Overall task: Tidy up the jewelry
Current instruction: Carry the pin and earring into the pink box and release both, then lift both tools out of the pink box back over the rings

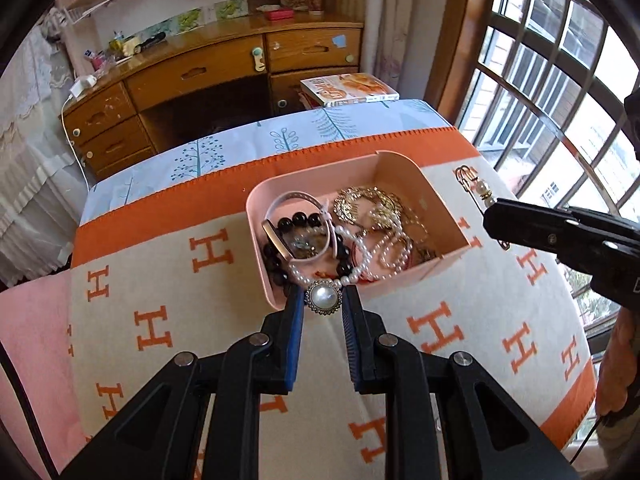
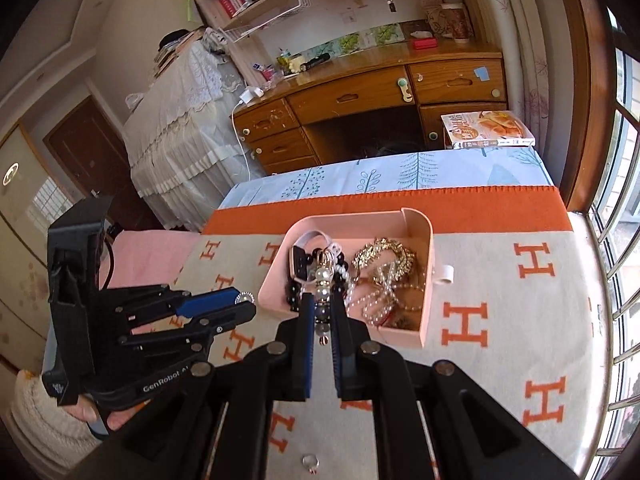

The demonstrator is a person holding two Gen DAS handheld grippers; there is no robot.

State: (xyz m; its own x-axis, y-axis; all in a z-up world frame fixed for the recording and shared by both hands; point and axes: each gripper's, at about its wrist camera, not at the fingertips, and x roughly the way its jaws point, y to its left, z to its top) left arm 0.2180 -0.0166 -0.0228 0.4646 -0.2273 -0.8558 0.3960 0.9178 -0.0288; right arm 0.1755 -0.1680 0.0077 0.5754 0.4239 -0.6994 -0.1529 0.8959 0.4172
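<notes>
A pink box point(image 1: 400, 168) on the H-pattern blanket holds a watch point(image 1: 280, 236), black beads point(image 1: 298, 220), gold chains point(image 1: 368, 200) and a pearl necklace point(image 1: 384, 248). My left gripper point(image 1: 323, 300) is shut on the necklace's round pearl pendant point(image 1: 323, 298) at the box's near rim. My right gripper point(image 2: 322, 304) is shut on a pearl-and-gold pin brooch point(image 2: 322, 280), held over the box point(image 2: 430, 240); the brooch also shows in the left wrist view point(image 1: 476, 186). The left gripper shows in the right wrist view point(image 2: 240, 304).
A small ring point(image 2: 311, 462) lies on the blanket point(image 2: 500, 280) near me. A white clip point(image 2: 446, 272) sits by the box's right wall. A book point(image 1: 348, 88) lies beyond the bed, with a wooden desk point(image 1: 208, 72) behind and a window point(image 1: 560, 80) at right.
</notes>
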